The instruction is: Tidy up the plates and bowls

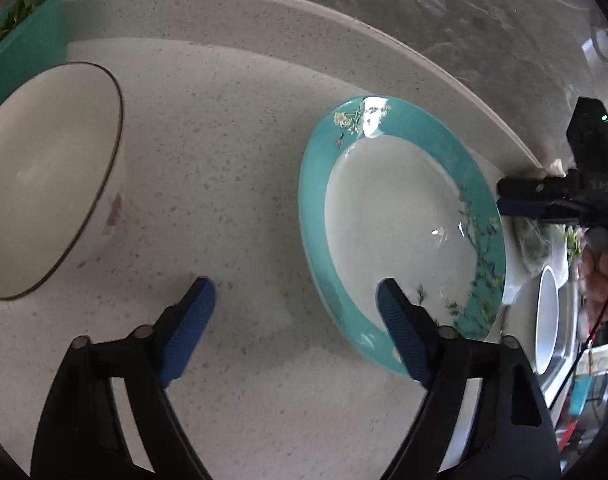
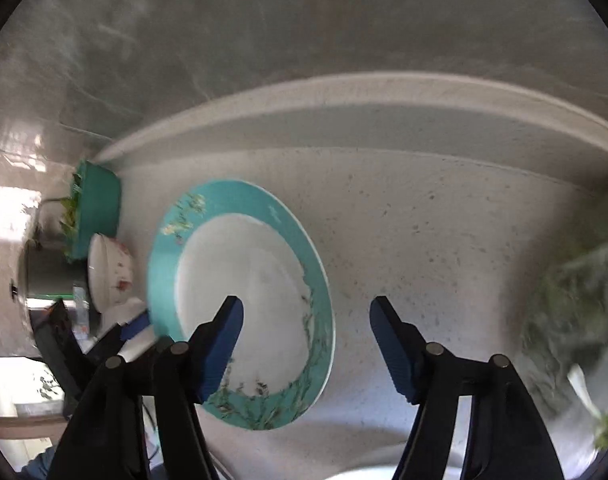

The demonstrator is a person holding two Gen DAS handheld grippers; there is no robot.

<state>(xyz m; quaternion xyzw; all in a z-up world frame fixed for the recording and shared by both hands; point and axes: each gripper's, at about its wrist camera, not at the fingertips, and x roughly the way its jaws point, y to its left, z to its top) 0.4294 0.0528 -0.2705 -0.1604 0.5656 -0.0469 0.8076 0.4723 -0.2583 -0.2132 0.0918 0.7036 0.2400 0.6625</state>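
The left claw (image 1: 295,300) stands wide apart, released, with nothing between its blue pads: one fingertip (image 1: 201,292) hangs over bare bench (image 1: 231,152), the other over the near rim of the teal plate (image 1: 400,216), and whether that fingertip touches the plate cannot be told. The right claw (image 2: 306,312) is likewise spread and empty; in its own view its left fingertip (image 2: 231,312) sits in front of the white well of the plate (image 2: 239,296) and its right fingertip over speckled bench (image 2: 444,216), with no sign of a grip. In the left wrist view the right claw (image 1: 520,200) shows from the side just past the far edge of the plate, next to a hand (image 1: 600,280) at the picture's edge. There is one teal-rimmed plate with a floral pattern, lying flat on the bench between the two claws. Two white bowls can be counted: one with a dark rim and a small red motif (image 1: 51,184) to the left of the plate, apart from it, and a second plain one (image 1: 546,320) at the far right near a metal sink (image 1: 564,360). One teal tub (image 1: 27,40) holding green leaves stands behind the dark-rimmed bowl, against the raised back edge of the bench. A clear bag of greens (image 2: 572,320) lies blurred at the right of the right wrist view. The wall (image 1: 464,20) behind is grey marbled tile.
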